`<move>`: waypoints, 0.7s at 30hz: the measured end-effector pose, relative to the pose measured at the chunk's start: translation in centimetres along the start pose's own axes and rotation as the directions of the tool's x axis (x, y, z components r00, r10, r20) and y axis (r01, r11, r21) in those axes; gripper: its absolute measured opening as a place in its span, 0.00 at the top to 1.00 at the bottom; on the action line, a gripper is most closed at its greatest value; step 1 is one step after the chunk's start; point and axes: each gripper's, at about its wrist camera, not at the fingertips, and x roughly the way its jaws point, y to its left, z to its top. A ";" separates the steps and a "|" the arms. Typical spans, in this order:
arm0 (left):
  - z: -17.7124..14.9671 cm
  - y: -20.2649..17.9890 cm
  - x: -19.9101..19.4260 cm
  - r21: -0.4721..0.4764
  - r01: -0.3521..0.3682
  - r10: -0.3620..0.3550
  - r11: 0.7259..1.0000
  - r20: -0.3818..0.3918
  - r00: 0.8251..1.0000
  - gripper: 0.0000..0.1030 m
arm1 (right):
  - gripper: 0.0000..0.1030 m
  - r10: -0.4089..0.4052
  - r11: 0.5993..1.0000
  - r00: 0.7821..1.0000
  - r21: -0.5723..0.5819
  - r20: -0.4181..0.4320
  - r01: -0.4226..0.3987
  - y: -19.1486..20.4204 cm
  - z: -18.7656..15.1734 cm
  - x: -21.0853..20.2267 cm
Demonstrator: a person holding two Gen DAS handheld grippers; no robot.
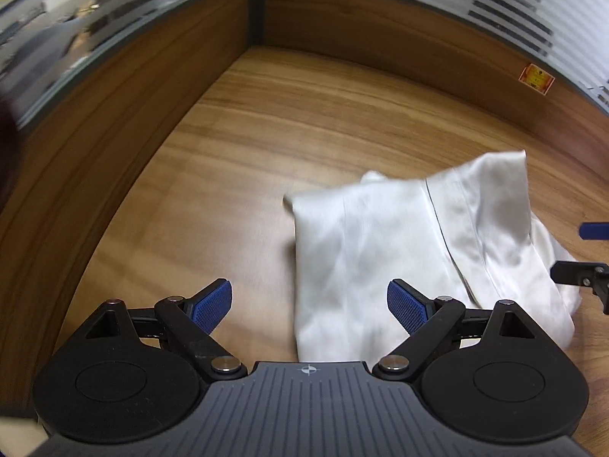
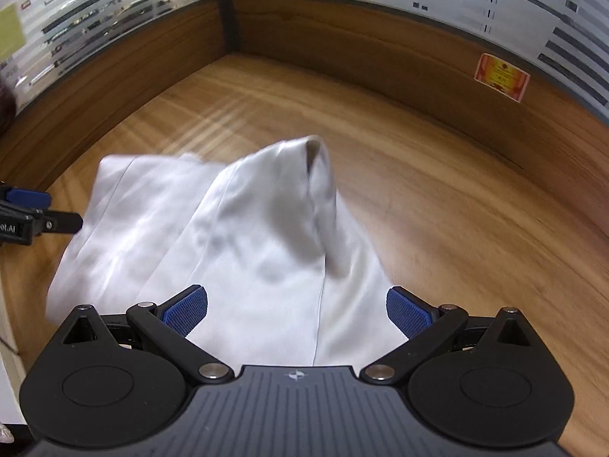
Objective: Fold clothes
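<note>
Hovering over the wooden desk (image 1: 266, 122), my left gripper (image 1: 309, 306) is spread wide and pinching nothing, its right pad above the edge of the white garment (image 1: 399, 236). My right gripper (image 2: 297, 310) is spread wide too, right above the rumpled cloth, which lies heaped mid-desk, one corner peaked up.

White garment (image 2: 243, 236) on wooden desk (image 2: 437, 198)

bare tabletop (image 1: 266, 122) lies open left of and beyond the white garment (image 1: 399, 247); wooden partition walls (image 1: 114, 114) close the corner, and the garment's raised peak stands mid-tabletop.
</note>
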 end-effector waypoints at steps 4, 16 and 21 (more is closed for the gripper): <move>1.3 0.4 2.5 0.058 -0.004 0.003 0.998 0.015 1.000 0.19 | 0.01 0.002 0.999 1.000 -0.041 -0.012 -0.002 -0.4 1.9 2.3; 2.2 -0.6 6.4 0.133 0.169 -0.160 0.977 -0.076 0.984 0.27 | 0.01 0.062 0.991 0.996 -0.112 -0.062 -0.069 -1.5 5.6 8.5; 1.9 -1.7 6.3 0.177 0.177 -0.167 0.968 -0.072 0.983 0.44 | 0.09 0.094 0.988 0.992 -0.118 -0.084 -0.104 -0.7 5.5 9.4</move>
